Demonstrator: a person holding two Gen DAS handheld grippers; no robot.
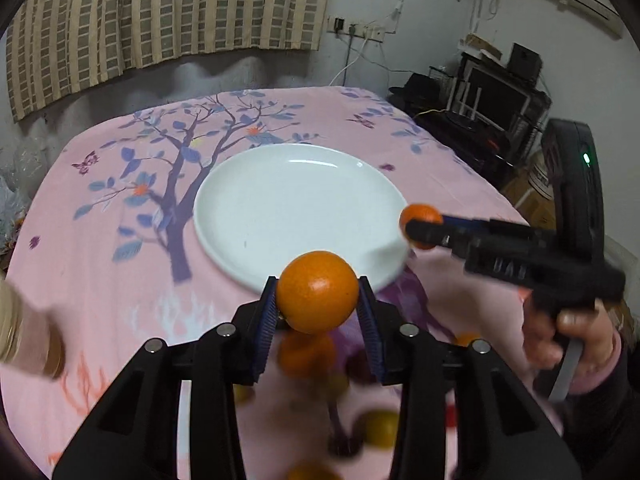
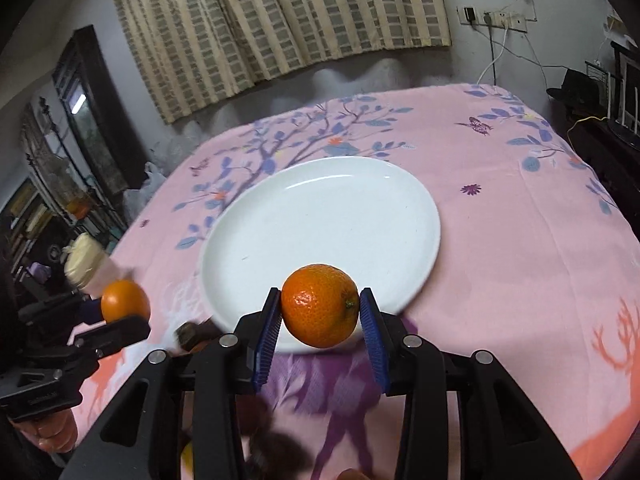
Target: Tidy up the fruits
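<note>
Two handheld claws each carry a mandarin above a worktop draped in a pink tree-print cloth (image 1: 100, 264), both poised at the near edge of an empty white plate (image 1: 296, 208). The left claw (image 1: 318, 300) is closed on a smooth mandarin (image 1: 317, 291), pinched between its blue ribbed pads (image 1: 267, 320), the fruit hanging over the plate's 6 o'clock rim. The right claw (image 2: 320, 310) clamps a second mandarin (image 2: 319, 305), its green stem end turned toward the right pad, likewise at the plate's 6 o'clock edge in its own view. From the left wrist camera the right claw reaches in at 3 o'clock, gripped by the person's right hand (image 1: 568, 332); from the right wrist camera the left claw and its fruit sit at 9 o'clock. More fruit (image 1: 378, 428), orange, yellow and dark red, lies blurred on the cloth beneath the left claw. A striped curtain (image 2: 280, 20) hangs behind the worktop.
</note>
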